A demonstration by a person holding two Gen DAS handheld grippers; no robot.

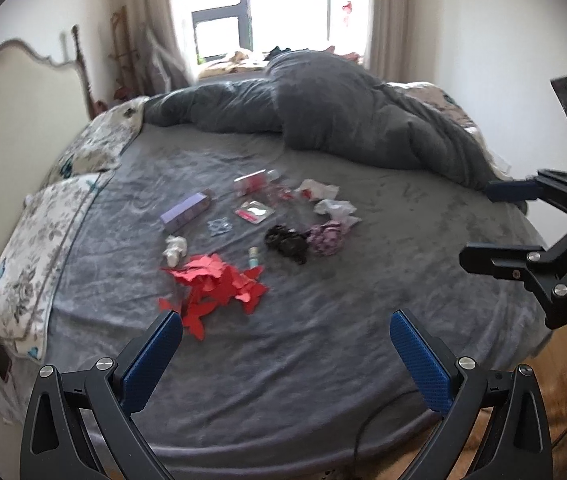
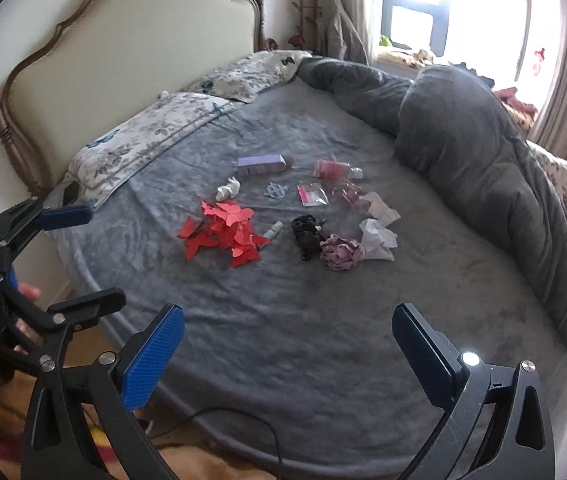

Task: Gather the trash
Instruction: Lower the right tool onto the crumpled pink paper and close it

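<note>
Trash point(image 1: 243, 240) scattered mid-frame on bed point(image 1: 323, 360); left gripper point(image 1: 285, 344) & right gripper point(image 2: 288, 340) both w/ fingers spread wide, empty.

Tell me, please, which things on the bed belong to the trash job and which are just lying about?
For the job:
red paper scraps
white tissues
purple box
plastic bottle
small packet
pink wad
black clump

Just there:
pillows
grey duvet
headboard
curtains

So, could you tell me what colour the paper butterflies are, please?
Red; the butterflies show best in the right wrist view.
</note>
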